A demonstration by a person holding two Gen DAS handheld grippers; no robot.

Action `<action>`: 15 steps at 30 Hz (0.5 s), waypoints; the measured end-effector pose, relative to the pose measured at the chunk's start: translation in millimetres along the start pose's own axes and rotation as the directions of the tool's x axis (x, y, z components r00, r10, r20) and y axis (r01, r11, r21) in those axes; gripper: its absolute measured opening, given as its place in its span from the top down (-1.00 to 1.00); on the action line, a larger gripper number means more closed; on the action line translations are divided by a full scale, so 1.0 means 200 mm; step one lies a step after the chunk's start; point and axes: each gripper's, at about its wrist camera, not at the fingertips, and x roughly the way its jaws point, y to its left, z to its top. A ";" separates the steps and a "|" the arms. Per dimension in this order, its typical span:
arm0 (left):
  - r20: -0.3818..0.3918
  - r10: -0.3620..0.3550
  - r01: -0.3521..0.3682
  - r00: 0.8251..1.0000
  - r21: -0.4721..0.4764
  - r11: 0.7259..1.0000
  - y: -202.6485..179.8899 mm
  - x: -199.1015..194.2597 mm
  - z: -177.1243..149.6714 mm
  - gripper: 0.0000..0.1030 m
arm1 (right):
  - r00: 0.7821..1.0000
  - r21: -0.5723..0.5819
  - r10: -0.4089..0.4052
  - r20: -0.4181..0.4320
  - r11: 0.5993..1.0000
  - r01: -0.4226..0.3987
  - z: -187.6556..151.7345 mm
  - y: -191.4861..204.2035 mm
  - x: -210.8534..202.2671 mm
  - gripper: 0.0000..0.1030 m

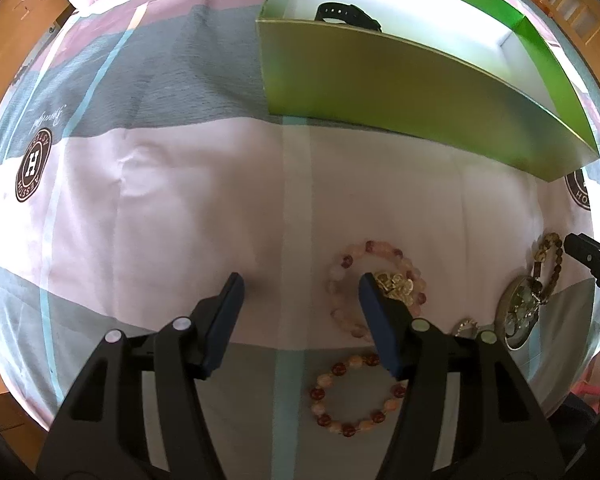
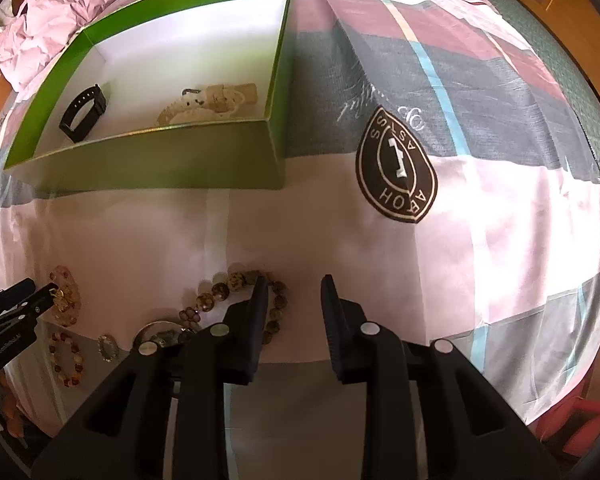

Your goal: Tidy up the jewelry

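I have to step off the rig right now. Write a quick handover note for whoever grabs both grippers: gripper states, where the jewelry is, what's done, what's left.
Left gripper: open, empty, low over the pale pink bead bracelet.
Right gripper: open, empty, by the brown speckled bead bracelet.
Done: black watch and a cream beaded piece lie in the green box.
Left on the bedspread: both those bracelets, the red-and-peach bracelet, a round pendant and a small silver piece.
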 end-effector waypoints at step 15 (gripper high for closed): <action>0.009 0.025 -0.025 1.000 0.039 0.999 -0.11 -0.04 -0.08 -0.21 | 1.000 -0.045 0.002 -0.031 0.999 -0.004 -0.02 0.09 0.10 0.47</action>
